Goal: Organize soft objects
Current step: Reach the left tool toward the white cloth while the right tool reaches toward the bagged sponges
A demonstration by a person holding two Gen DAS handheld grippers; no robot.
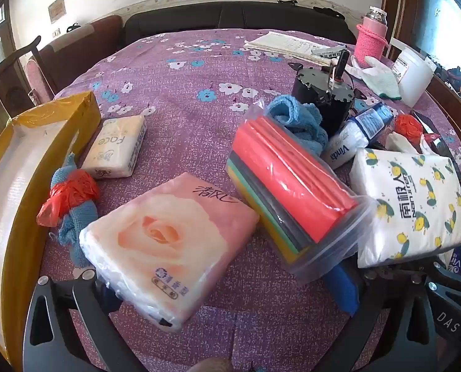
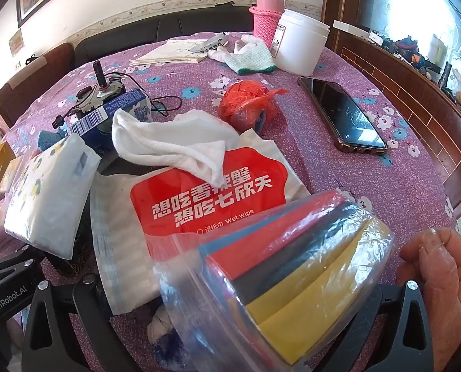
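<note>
My left gripper (image 1: 227, 291) is open just above the table; the pink rose tissue pack (image 1: 165, 245) lies between its fingers, ungripped. A clear zip bag of coloured sheets (image 1: 292, 192) lies to its right, next to a lemon-print tissue pack (image 1: 413, 204). A small Face tissue pack (image 1: 119, 147) and a blue cloth tied in red plastic (image 1: 71, 201) lie by an open yellow box (image 1: 16, 167). My right gripper (image 2: 230, 310) holds the zip bag (image 2: 292, 272) by its near end, raised over a red wet-wipe pack (image 2: 205, 204) with a white cloth (image 2: 174, 142) on it.
A round table with a purple flowered cloth (image 1: 181, 74). A black motor (image 1: 323, 99), Vinda tissue roll (image 1: 354, 136), blue towel (image 1: 298, 121), red plastic ball (image 2: 246, 102), phone (image 2: 345, 114), white jar (image 2: 298, 43), pink flask (image 2: 267, 12), gloves (image 2: 249, 55), and papers (image 2: 171, 52) crowd the right and back.
</note>
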